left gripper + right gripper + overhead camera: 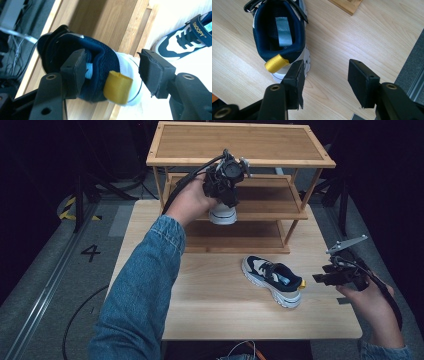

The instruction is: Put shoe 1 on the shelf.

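Note:
A navy and white shoe (pixel 223 215) stands on the middle shelf of a wooden rack (pixel 300 160), heel toward me. My left gripper (pixel 227 190) is over its heel. In the left gripper view the shoe (pixel 100 55) with its yellow heel tab (pixel 117 87) lies between the jaws of that gripper (pixel 113 65). One jaw is inside the collar and the other stands off the white heel, so the gripper is open. A matching shoe (pixel 272 280) lies on the table. My right gripper (pixel 320 279) hovers open just right of its heel (pixel 287 50), jaws (pixel 325 72) holding nothing.
The rack has three shelves and stands at the back of the light wooden table (pixel 210 315). The table's right edge (pixel 402 62) runs close to my right gripper, with grey floor beyond. A sleeved forearm (pixel 140 285) crosses the table's left half.

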Demonstrator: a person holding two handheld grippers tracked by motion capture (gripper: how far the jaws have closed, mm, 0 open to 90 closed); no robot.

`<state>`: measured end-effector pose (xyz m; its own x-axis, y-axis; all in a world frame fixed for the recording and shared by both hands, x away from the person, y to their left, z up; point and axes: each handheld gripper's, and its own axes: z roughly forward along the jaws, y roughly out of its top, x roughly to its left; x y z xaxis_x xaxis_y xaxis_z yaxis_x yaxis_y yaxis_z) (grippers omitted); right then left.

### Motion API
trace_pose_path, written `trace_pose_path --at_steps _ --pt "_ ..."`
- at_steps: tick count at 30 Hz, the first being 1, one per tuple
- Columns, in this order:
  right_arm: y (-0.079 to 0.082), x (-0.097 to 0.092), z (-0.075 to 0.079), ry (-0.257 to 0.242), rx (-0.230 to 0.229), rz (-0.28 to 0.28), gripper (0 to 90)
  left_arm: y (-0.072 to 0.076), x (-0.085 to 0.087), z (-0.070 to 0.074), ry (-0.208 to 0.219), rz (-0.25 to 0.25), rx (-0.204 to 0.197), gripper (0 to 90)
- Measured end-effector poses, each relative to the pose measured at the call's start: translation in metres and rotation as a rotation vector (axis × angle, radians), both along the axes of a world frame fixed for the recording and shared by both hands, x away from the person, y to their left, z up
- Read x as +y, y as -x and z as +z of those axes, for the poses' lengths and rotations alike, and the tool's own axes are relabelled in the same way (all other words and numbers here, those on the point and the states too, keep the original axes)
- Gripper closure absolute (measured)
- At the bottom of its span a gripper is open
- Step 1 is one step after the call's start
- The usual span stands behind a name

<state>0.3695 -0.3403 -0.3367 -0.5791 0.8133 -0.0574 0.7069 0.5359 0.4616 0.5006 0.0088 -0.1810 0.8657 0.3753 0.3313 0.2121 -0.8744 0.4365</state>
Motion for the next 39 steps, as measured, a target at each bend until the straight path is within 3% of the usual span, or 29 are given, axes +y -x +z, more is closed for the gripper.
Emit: trace_pose_path --at_steps 5,7,10,14,15,16,18,20,24,30,38,39 --pt "-0.001 0.001 0.000 -0.003 -0.007 0.000 48.6 0.013 0.009 0.010 0.060 0.015 0.008 38.8" --pt "-0.001 0.002 0.000 -0.004 -0.008 0.002 48.8 0.018 0.012 0.012 0.083 0.034 0.000 38.9" --pt "-0.002 0.003 0.000 -0.004 -0.008 0.003 49.1 0.030 0.020 0.016 0.141 0.076 0.026 42.6" --pt "-0.003 0.004 0.001 -0.005 -0.007 0.004 49.2 0.047 0.030 0.017 0.264 0.174 0.067 53.7" --pt "-0.003 0.004 0.001 -0.006 -0.009 0.005 49.2 0.047 0.030 0.017 0.264 0.174 0.067 55.5" --pt "-0.003 0.004 0.001 -0.006 -0.009 0.005 49.2 0.051 0.033 0.015 0.291 0.197 0.077 55.5" --pt "-0.004 0.005 0.001 -0.007 -0.014 0.006 49.4 0.059 0.036 0.010 0.302 0.227 0.046 62.7" --pt "-0.003 0.006 0.002 -0.005 -0.019 0.008 49.5 0.063 0.039 0.001 0.329 0.247 0.049 68.7" --pt "-0.003 0.006 0.002 -0.006 -0.021 0.007 49.7 0.060 0.041 -0.015 0.361 0.270 0.049 77.5" --pt "-0.003 0.004 0.002 -0.013 -0.021 0.002 49.5 0.048 0.043 -0.038 0.435 0.315 0.053 81.9" --pt "-0.003 0.004 0.002 -0.014 -0.026 -0.001 49.5 0.033 0.040 -0.062 0.432 0.340 0.088 83.0" --pt "-0.003 0.004 0.002 -0.016 -0.025 -0.002 49.5 0.031 0.040 -0.064 0.448 0.338 0.093 84.3"
